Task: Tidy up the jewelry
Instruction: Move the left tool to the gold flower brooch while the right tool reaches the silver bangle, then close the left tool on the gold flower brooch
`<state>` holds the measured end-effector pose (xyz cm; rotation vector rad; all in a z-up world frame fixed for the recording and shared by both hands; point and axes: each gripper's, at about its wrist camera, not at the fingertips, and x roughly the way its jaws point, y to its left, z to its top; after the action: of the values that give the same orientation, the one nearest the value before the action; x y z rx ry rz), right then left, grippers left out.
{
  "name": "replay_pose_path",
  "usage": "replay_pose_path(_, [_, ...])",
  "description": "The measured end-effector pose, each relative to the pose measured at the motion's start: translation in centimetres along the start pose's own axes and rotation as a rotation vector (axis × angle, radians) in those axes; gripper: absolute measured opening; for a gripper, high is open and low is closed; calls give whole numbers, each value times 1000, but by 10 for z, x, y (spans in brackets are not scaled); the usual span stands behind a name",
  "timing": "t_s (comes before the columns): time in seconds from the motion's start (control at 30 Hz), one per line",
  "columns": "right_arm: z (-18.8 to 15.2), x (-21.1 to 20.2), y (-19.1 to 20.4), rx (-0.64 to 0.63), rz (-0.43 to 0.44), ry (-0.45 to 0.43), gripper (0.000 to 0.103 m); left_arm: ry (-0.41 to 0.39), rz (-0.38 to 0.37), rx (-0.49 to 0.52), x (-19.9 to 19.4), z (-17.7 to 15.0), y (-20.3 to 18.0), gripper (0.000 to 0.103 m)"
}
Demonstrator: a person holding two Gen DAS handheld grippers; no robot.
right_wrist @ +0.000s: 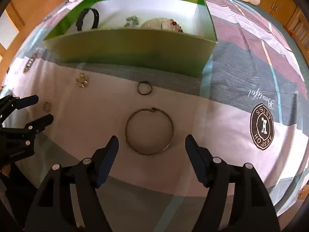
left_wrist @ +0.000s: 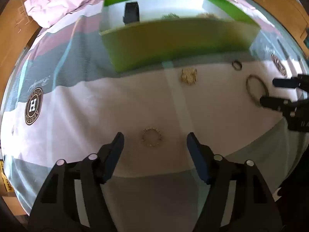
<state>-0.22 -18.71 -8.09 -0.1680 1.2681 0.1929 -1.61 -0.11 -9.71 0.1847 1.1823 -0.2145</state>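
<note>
A small beaded bracelet (left_wrist: 152,146) lies on the pale bedsheet between the fingers of my left gripper (left_wrist: 155,135), which is open and not touching it. A thin metal bangle (right_wrist: 148,153) lies flat between the fingers of my right gripper (right_wrist: 152,137), also open and clear of it. A small ring (right_wrist: 138,89) and a gold brooch (right_wrist: 82,80) rest nearer the green box (right_wrist: 125,46). The box holds a black strap (right_wrist: 87,19), green stones (right_wrist: 132,21) and a white beaded piece (right_wrist: 164,24). The left gripper (right_wrist: 44,108) shows at that view's left edge.
The sheet has grey, pink and white bands with a round printed logo (right_wrist: 261,127) to the right. A crumpled pink quilt (left_wrist: 63,0) lies behind the box on the left. Wooden furniture (right_wrist: 285,3) rings the bed.
</note>
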Motion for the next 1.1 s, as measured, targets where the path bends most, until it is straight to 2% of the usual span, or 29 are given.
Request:
replay_pose_path(0.03, [0, 2, -1, 2, -4, 4, 71, -8, -5, 0, 1, -1, 0, 62])
replay_pose_path(0.07, [-1, 4, -2, 2, -7, 6, 71, -19, -8, 0, 1, -1, -1, 57])
replay_pose_path(0.13, [-2, 8, -2, -3, 1, -6, 71, -34, -19, -3, -1, 1, -2, 40])
replay_pose_path(0.17, [-2, 9, 0, -11, -4, -10, 71, -40, -23, -8, -2, 1, -1, 26])
replay_pose_path(0.2, [-2, 12, 1, -23, -12, -10, 69, -43, -29, -13, -3, 2, -1, 21])
replay_pose_path(0.27, [-4, 13, 4, -33, 15, -15, 59, -43, -32, -13, -3, 3, -3, 21])
replay_pose_path(0.43, [-7, 3, 13, -60, 56, -61, 59, -75, -70, 0, -10, 6, -12, 21])
replay_pose_path(0.47, [-6, 1, 14, -61, 60, -69, 59, -79, -78, 10, -12, 9, -15, 21])
replay_pose_path(0.5, [-5, 0, 14, -63, 56, -72, 59, -78, -81, 14, -11, 14, -17, 31])
replay_pose_path(0.53, [-5, -1, 14, -63, 49, -69, 59, -74, -87, 19, -11, 17, -19, 43])
replay_pose_path(0.57, [-6, 0, 13, -60, 44, -60, 59, -84, -81, 16, -11, 22, -21, 67])
replay_pose_path(0.6, [-6, 1, 12, -53, 44, -45, 60, -97, -78, 15, -12, 28, -22, 71])
replay_pose_path(0.77, [-9, -1, 1, -30, 57, -43, 67, -147, -66, 42, -8, 56, -39, 71])
replay_pose_path(0.83, [-15, -1, -1, -29, 55, -43, 68, -128, -57, 41, 3, 64, -43, 63])
replay_pose_path(0.9, [-18, 0, -5, -20, 54, -36, 70, -104, -72, 47, 14, 64, -47, 36])
replay_pose_path(0.93, [-17, 2, -4, -13, 64, -31, 70, -88, -63, 53, 22, 63, -48, 31])
replay_pose_path(1.03, [-19, -1, -6, -11, 62, -34, 70, -113, -61, 47, 22, 63, -48, 24])
replay_pose_path(1.1, [-17, -3, -2, -22, 56, -44, 70, -115, -81, 27, 18, 64, -45, 24])
